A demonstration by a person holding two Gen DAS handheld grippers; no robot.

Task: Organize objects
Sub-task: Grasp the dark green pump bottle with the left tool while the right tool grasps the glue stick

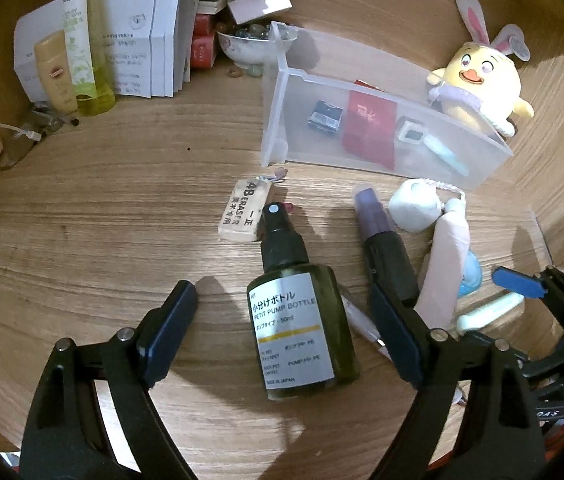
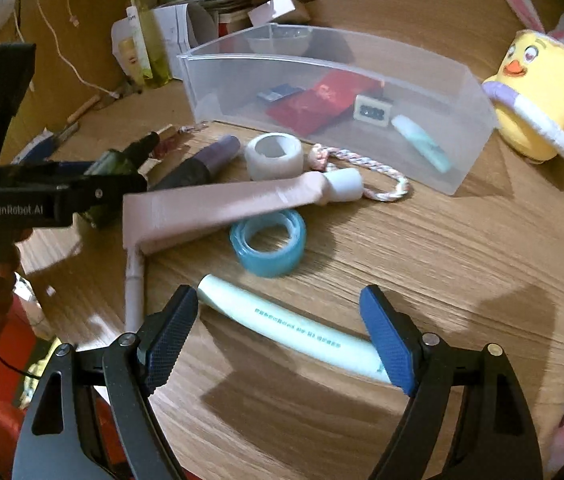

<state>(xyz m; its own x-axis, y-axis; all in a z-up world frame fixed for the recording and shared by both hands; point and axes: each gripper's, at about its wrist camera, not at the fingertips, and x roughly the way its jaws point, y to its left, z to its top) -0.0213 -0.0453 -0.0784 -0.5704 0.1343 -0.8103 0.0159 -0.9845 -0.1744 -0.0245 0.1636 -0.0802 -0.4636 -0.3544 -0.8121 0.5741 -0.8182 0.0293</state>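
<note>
My left tool (image 1: pixel 282 336) gapes wide around the green pump bottle (image 1: pixel 302 332) on the bench (image 1: pixel 102 220), gripping nothing, while my right tool (image 2: pixel 282 336), equally open, straddles a mint tube (image 2: pixel 294 332).

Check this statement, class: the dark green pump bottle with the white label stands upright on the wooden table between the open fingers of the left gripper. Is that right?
Not quite. The dark green pump bottle with the white label lies on its side on the wooden table, not upright. The left wrist view shows it flat, nozzle pointing away, between the open fingers of the left gripper.
</note>
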